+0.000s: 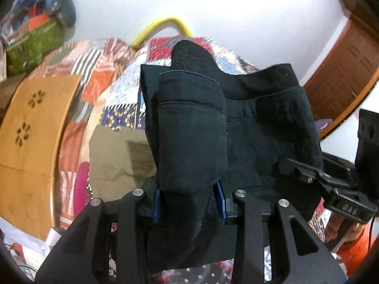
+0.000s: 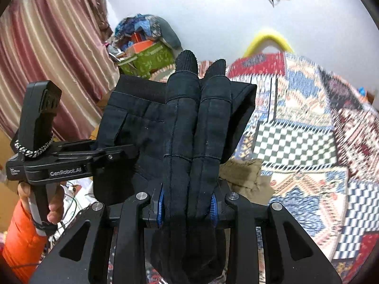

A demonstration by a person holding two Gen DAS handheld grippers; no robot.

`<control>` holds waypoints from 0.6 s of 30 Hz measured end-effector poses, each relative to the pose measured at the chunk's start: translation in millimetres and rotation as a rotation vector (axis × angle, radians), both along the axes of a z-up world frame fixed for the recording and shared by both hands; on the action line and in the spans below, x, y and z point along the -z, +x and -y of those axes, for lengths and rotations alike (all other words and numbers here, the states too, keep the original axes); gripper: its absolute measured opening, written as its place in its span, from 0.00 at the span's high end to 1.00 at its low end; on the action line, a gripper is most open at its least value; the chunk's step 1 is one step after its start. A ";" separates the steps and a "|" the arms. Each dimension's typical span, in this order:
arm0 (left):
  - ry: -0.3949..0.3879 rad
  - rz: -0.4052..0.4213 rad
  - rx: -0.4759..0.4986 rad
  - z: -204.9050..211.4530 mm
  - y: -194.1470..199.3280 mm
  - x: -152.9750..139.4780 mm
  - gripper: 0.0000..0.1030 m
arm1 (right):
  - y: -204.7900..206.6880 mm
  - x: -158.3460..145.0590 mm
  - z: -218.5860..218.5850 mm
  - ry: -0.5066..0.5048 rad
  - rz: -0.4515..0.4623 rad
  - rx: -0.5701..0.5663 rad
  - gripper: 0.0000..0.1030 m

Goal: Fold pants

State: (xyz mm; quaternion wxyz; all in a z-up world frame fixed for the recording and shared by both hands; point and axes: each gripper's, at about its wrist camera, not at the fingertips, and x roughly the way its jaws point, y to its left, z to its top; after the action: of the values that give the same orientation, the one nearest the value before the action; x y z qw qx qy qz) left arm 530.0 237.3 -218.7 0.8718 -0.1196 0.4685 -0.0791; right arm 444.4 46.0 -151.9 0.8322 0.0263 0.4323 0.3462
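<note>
Black pants (image 1: 255, 127) hang in the air above a bed, held at the waistband between both grippers. My left gripper (image 1: 189, 108) is shut on one end of the waistband; the cloth wraps over its fingers and hides them. My right gripper (image 2: 201, 108) is shut on the other end, its fingers also covered by cloth, only the knit tips (image 2: 187, 61) showing. The pants also show in the right wrist view (image 2: 137, 127). Each gripper appears in the other's view, the right one (image 1: 315, 179) and the left one (image 2: 111, 156).
A patchwork quilt (image 2: 308, 118) covers the bed below. An olive-brown garment (image 1: 118, 156) lies on it. A wooden headboard (image 1: 35, 142) is at left. A pile of bags (image 2: 146, 54) and a yellow hoop (image 2: 270, 35) stand by the white wall. A curtain (image 2: 47, 59) and a wooden door (image 1: 343, 71) flank the room.
</note>
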 end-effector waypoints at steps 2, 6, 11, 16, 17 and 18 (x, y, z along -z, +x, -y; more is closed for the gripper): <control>-0.012 -0.035 -0.016 -7.0 10.0 17.5 0.65 | 7.1 14.3 -4.3 -0.001 -0.036 0.005 0.75; -0.042 -0.100 -0.038 -17.5 26.2 49.4 0.65 | 18.8 39.6 -8.2 -0.013 -0.075 0.024 0.75; -0.047 -0.122 -0.056 -26.9 36.8 63.1 0.55 | 31.2 55.4 -4.4 -0.022 -0.108 0.058 0.73; 0.011 -0.104 -0.104 -34.7 30.4 63.5 0.38 | 22.9 54.2 -6.3 -0.126 -0.055 0.033 0.65; 0.014 -0.100 -0.107 -35.7 28.9 62.0 0.38 | 20.0 50.7 -8.5 -0.147 -0.037 0.018 0.66; 0.027 -0.095 -0.111 -35.6 26.2 59.1 0.38 | 16.6 46.3 -9.8 -0.168 -0.022 0.007 0.65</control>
State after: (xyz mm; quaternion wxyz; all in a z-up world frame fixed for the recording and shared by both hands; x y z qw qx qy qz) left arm 556.2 272.9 -277.8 0.8530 -0.1374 0.5031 -0.0184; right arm 461.0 55.8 -198.2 0.8280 -0.0381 0.4687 0.3056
